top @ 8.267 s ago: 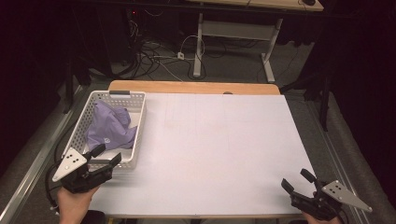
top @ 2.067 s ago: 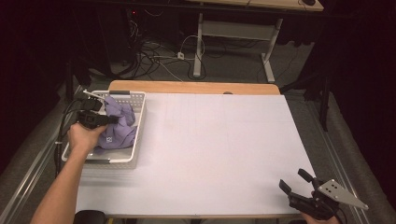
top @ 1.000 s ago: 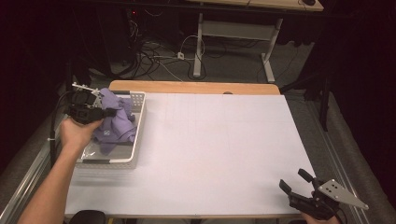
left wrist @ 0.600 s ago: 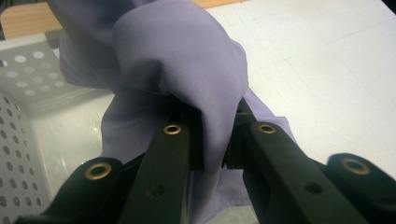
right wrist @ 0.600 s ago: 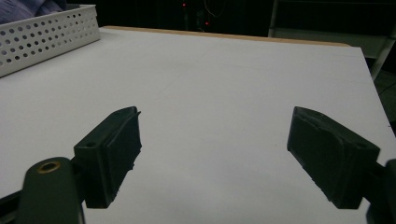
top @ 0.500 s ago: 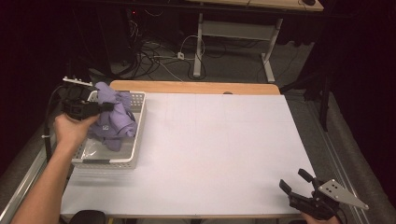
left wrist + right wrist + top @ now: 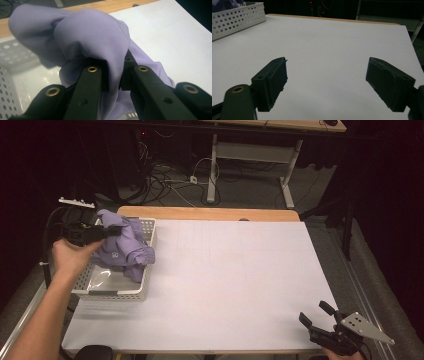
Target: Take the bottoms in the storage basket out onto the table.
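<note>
Above the white perforated basket [image 7: 134,292] at the table's left edge, the left gripper [image 7: 102,231] holds a lilac cloth [image 7: 125,250] in the air. In the left gripper view its two black jaws are pinched onto a fold of the fabric [image 7: 95,42], with only the thickness of the cloth between the pads. The gripper lies roughly level, pointing from the basket's outer side toward the open table. The cloth bunches at the jaws and drapes down and away from them, its lower end hanging over the basket's inner rim on the side that faces the white table top [image 7: 235,280]. Its long axis therefore runs from the pinch downward toward that rim; much of it looks clear of the basket floor, though whether a corner touches inside cannot be told.

The right gripper [image 7: 314,320] sits well away from the basket, at the table's near right corner, its jaws standing wide apart with nothing between them [image 7: 325,82]. The left hand [image 7: 70,257] is by far the nearer to the cloth, so carrying it out over the rim likely falls to that hand.

The fabric is soft, matte and smooth, folding into rounded lobes. The basket is stiff plastic pierced with round holes, and the table top is flat, pale and faintly gridded.
</note>
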